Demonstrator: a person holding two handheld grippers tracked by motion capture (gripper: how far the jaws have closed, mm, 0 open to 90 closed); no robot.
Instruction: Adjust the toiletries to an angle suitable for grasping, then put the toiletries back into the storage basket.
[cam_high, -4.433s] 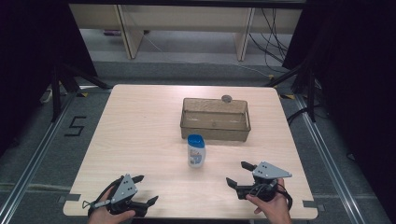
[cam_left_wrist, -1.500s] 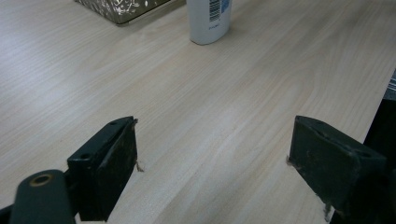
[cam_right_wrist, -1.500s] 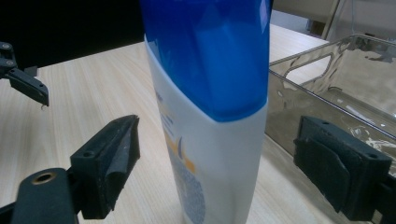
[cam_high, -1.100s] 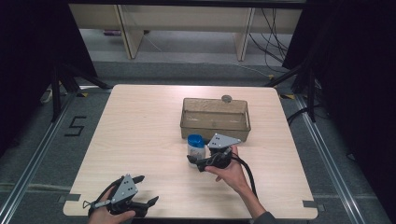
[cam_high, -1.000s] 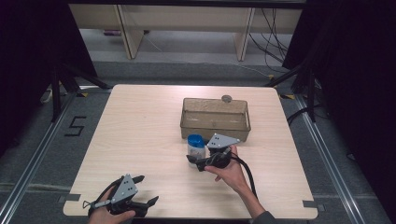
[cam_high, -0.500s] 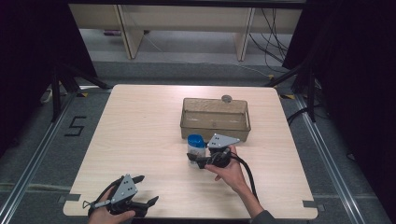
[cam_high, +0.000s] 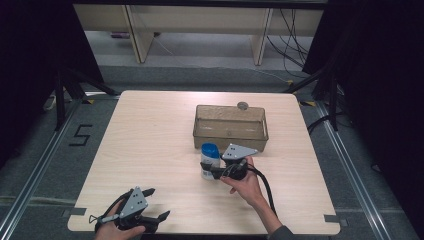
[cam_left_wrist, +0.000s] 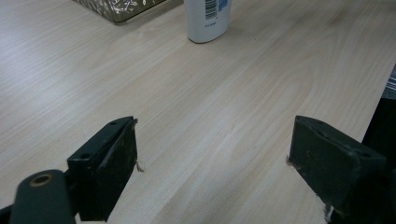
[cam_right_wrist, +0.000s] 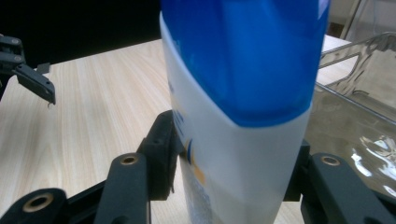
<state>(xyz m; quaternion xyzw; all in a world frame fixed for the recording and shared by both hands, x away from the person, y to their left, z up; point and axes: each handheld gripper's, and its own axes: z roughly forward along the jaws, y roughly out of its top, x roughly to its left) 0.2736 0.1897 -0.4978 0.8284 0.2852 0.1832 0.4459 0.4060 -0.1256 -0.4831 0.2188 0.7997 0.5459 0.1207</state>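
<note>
A white bottle with a blue cap (cam_high: 209, 159) stands upright on the wooden table (cam_high: 150, 140), just in front of a clear plastic bin (cam_high: 230, 136). My right gripper (cam_high: 208, 172) reaches it from the right, and its jaws press the bottle's lower white body on both sides. In the right gripper view the bottle (cam_right_wrist: 238, 93) is very close, between the jaws of my right gripper (cam_right_wrist: 233, 161). My left gripper (cam_high: 157, 203) rests open near the table's front left edge, holding nothing. In the left gripper view, bare wood lies between the jaws of my left gripper (cam_left_wrist: 215, 163), with the bottle (cam_left_wrist: 208, 18) far ahead.
The bin looks empty, and a small grey round object (cam_high: 243, 105) sits at its back rim. The bin's wall (cam_right_wrist: 359, 60) is close on the right of the bottle. My left gripper (cam_right_wrist: 28, 70) shows far off. Dark floor and shelving surround the table.
Since 4.4 s ago my right gripper has moved from the front right of the table up to the bottle. Over the last second it has barely shifted. The left gripper stayed put.
</note>
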